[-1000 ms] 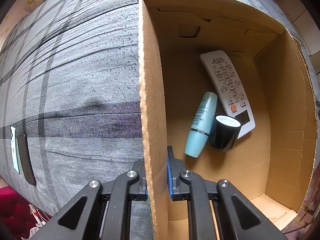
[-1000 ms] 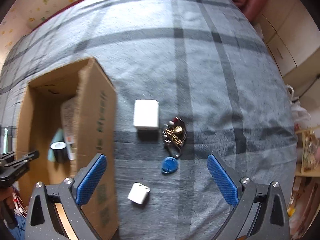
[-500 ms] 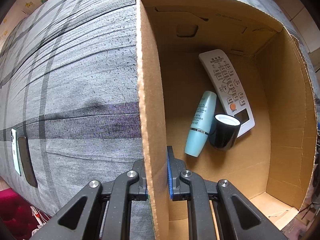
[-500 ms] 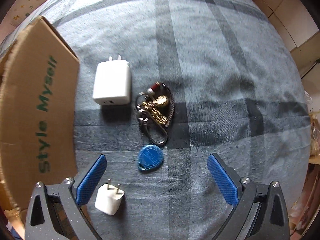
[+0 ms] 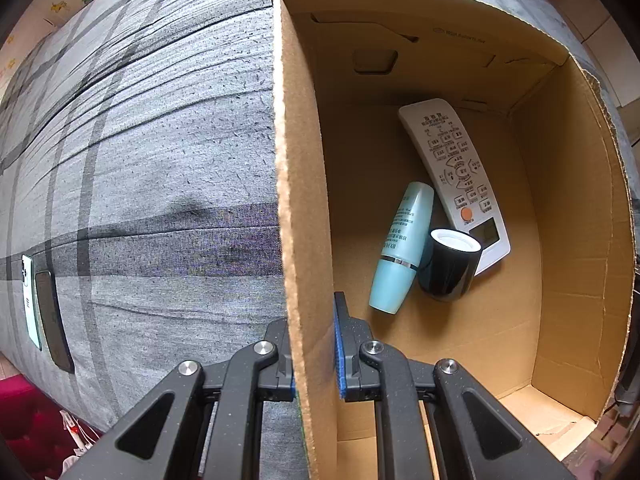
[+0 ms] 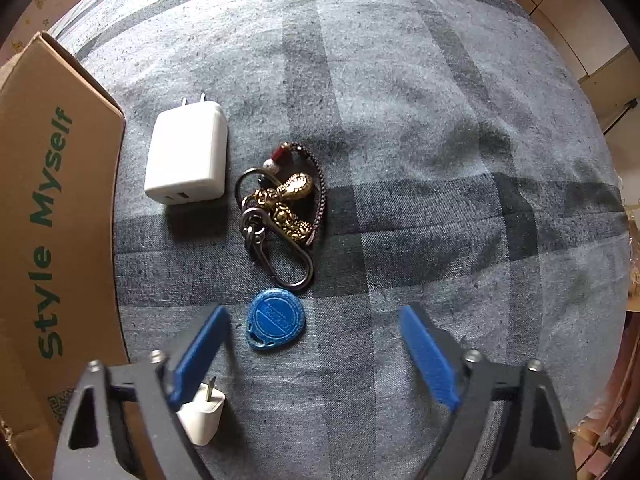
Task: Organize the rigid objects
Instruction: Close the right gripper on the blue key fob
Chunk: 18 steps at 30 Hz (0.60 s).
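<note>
Clamping the near wall of the cardboard box [image 5: 304, 240], the left claw [image 5: 316, 360] is pinching that flap between its blue pads. Inside the box, beyond the claw, a pale blue tube [image 5: 402, 248] is lying beside a black cap-shaped cylinder [image 5: 450, 266], which is resting against the lower end of a white remote control [image 5: 452, 168]. Left of the box, two phones [image 5: 40, 304] are lying side by side on the grey plaid bedspread [image 5: 160, 160].

Pointing down at the bedspread right of the box, the right claw [image 6: 312, 360] is standing open, its jaws having just been closing, with nothing pressed between them. A small white plug [image 6: 202, 420] is lying by its left finger. Just past the fingertips, the blue key fob [image 6: 276, 322] is lying between them, untouched. Farther on, a keyring with brass charms and a carabiner [image 6: 284, 212] is lying, and a white charger [image 6: 188, 160] is sitting between it and the box.
</note>
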{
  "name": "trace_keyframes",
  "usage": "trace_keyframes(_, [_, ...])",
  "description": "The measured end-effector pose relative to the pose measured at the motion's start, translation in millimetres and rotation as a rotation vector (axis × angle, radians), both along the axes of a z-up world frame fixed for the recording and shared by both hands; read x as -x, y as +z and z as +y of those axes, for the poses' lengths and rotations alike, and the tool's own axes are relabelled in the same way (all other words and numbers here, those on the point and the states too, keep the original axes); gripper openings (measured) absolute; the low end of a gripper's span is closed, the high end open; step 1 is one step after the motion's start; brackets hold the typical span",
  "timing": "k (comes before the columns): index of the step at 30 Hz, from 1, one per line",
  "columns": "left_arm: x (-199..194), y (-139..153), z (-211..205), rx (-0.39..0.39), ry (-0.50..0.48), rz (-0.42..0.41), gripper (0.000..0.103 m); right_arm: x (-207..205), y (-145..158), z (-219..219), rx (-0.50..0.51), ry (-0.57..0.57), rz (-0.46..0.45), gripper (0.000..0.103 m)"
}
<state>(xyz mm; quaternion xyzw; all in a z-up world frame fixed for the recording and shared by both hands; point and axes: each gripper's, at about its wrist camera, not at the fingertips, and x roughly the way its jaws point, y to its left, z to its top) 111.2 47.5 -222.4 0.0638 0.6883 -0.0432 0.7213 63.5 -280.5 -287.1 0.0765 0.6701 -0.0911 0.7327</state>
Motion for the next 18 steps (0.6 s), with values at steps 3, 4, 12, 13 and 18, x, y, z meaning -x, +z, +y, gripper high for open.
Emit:
trace_keyframes(3, [-0.3, -0.1, 0.0, -0.001, -0.001, 0.0, 0.013, -1.4, 4.3, 1.5, -0.005, 0.012, 0.0, 0.06])
trace_keyframes(4, [-0.2, -0.8, 0.0, -0.002, -0.001, 0.0, 0.013, -1.2, 5.2, 3.3, -0.01, 0.024, 0.0, 0.047])
trace_keyframes(12, [1.7, 0.2, 0.7, -0.001, -0.001, -0.005, 0.013, -7.4, 14.0, 12.8, -0.012, 0.038, 0.002, 0.029])
trace_keyframes(13, [2.1, 0.1, -0.2, -0.002, -0.002, -0.005, 0.013, -5.7, 17.7, 11.5, -0.011, 0.039, 0.0, 0.029])
trace_keyframes(18, [3.0, 0.0, 0.7, 0.001, 0.003, -0.006, 0.013, -2.4, 28.5, 3.2, -0.016, 0.043, -0.007, 0.029])
